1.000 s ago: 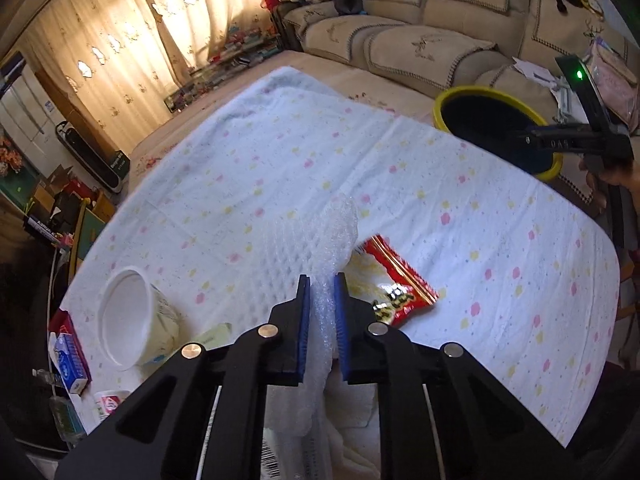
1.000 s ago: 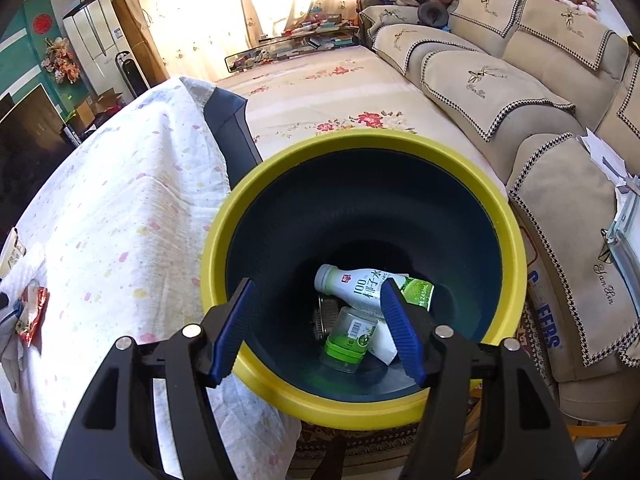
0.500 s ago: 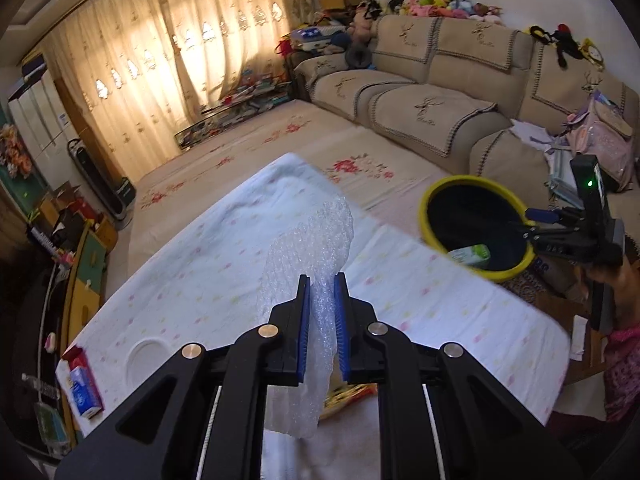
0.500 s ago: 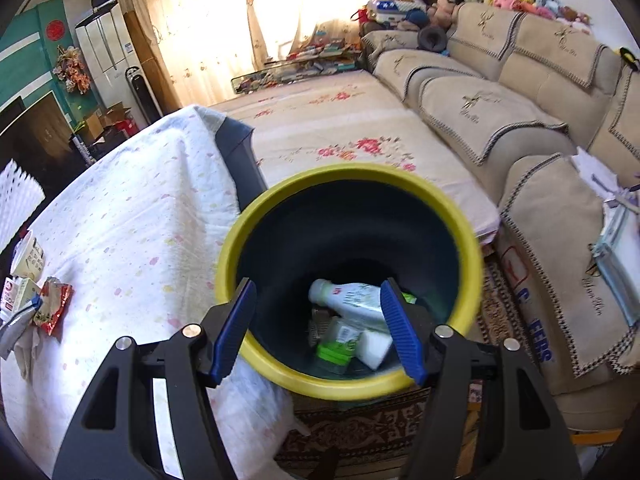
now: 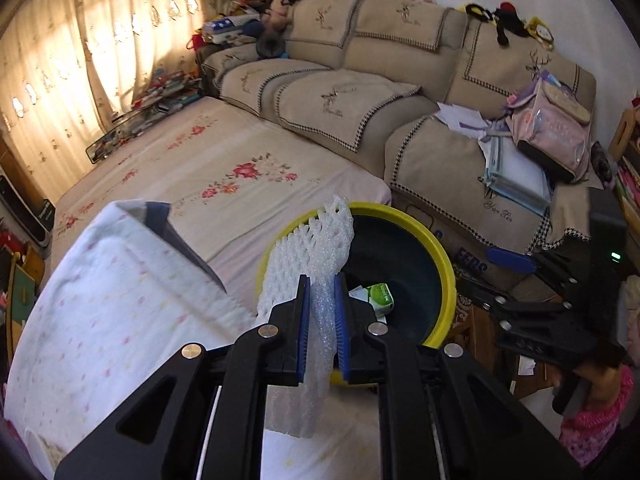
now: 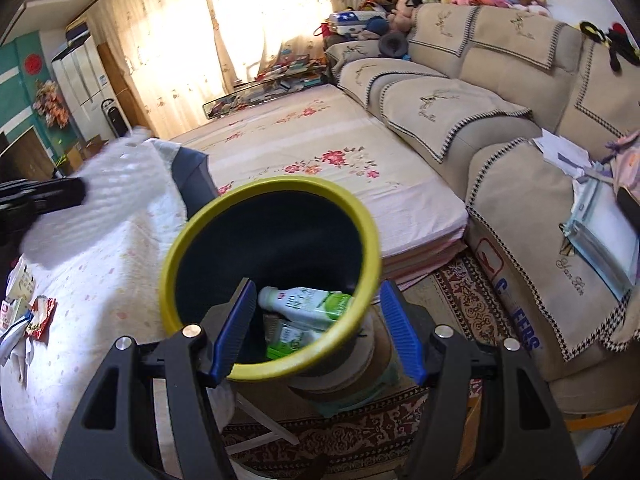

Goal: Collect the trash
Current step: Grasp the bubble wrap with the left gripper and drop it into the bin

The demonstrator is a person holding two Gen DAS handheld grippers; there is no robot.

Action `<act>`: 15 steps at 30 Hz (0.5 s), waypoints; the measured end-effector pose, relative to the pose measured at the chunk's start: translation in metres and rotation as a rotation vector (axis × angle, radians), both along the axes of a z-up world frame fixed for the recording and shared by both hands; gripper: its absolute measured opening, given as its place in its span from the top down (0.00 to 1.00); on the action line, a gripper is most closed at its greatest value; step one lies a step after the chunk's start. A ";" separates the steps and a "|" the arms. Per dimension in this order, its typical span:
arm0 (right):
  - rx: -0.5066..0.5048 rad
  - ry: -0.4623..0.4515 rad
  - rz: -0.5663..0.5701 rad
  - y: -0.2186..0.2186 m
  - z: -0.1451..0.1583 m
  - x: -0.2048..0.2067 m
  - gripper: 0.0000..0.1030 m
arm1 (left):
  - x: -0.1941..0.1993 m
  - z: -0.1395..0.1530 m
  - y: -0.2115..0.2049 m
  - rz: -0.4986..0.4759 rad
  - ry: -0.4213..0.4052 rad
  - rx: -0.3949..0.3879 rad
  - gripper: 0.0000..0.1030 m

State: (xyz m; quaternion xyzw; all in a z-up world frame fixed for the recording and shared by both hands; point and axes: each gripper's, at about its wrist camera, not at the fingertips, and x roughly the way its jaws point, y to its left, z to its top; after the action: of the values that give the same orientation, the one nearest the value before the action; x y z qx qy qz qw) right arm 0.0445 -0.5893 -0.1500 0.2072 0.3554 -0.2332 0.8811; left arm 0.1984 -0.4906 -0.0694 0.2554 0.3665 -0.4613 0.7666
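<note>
The worktop [image 5: 100,320] under its spotted white cloth fills the 8 o'clock part of the left wrist view. Its corner reaches almost to the bin [image 5: 442,264], a dark tub with a yellow rim that stands off the worktop's edge on what looks like a low stand over the rug. Two green-labelled bottles [image 6: 308,304] already lie at the bottom of it.

The left claw [image 5: 321,320] is pressed together on a sheet of white foam wrap [image 5: 308,248]. The sheet stands up past the fingertips toward 12 o'clock and hangs down behind them toward 6. Its top edge overlaps the near-left rim of the bin in this view, so it seems to be at the rim, not yet over the middle.

The biggest risk, as I judge it, is letting go too soon: the wrap is light and broad, so it could catch the rim, drape half out, or slide down between the worktop and the bin. A hanging tail could also snag the rim and tip the bin off its stand.

The right claw [image 6: 318,328] is spread, holding nothing, with the near rim of the bin between its fingers. It could nudge the bin if it drifts.

More trash, a red snack wrapper [image 6: 40,316] among it, lies at 9 o'clock on the worktop in the right wrist view.
</note>
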 end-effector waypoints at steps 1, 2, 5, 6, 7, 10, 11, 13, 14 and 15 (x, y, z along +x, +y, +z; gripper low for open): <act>0.005 -0.001 -0.010 -0.004 -0.002 -0.004 0.40 | 0.003 -0.009 -0.015 -0.006 0.004 0.015 0.88; 0.008 0.000 -0.016 -0.007 -0.003 -0.006 0.40 | 0.005 -0.015 -0.025 -0.007 0.007 0.026 0.88; 0.014 0.003 -0.040 -0.017 -0.007 -0.015 0.40 | 0.014 -0.039 -0.057 -0.004 0.035 0.062 0.88; 0.017 0.004 -0.045 -0.019 -0.008 -0.017 0.40 | 0.017 -0.047 -0.066 0.000 0.046 0.073 0.87; 0.021 0.005 -0.048 -0.020 -0.009 -0.019 0.40 | 0.019 -0.052 -0.072 0.004 0.051 0.080 0.86; 0.025 0.003 -0.048 -0.022 -0.010 -0.020 0.38 | 0.023 -0.067 -0.088 0.024 0.059 0.089 0.69; 0.025 0.004 -0.045 -0.022 -0.010 -0.020 0.38 | 0.025 -0.071 -0.088 0.033 0.061 0.086 0.62; 0.027 0.003 -0.036 -0.021 -0.009 -0.018 0.38 | 0.026 -0.072 -0.089 0.046 0.052 0.075 0.53; 0.027 0.001 -0.030 -0.020 -0.009 -0.018 0.38 | 0.026 -0.072 -0.086 0.048 0.051 0.071 0.51; 0.026 0.000 -0.025 -0.017 -0.009 -0.017 0.38 | 0.027 -0.069 -0.083 0.051 0.051 0.065 0.45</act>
State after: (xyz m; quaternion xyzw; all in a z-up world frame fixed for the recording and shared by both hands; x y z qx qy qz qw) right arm 0.0270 -0.6064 -0.1590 0.2229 0.3559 -0.2398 0.8753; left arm 0.2257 -0.5733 -0.1388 0.2590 0.4069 -0.4359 0.7598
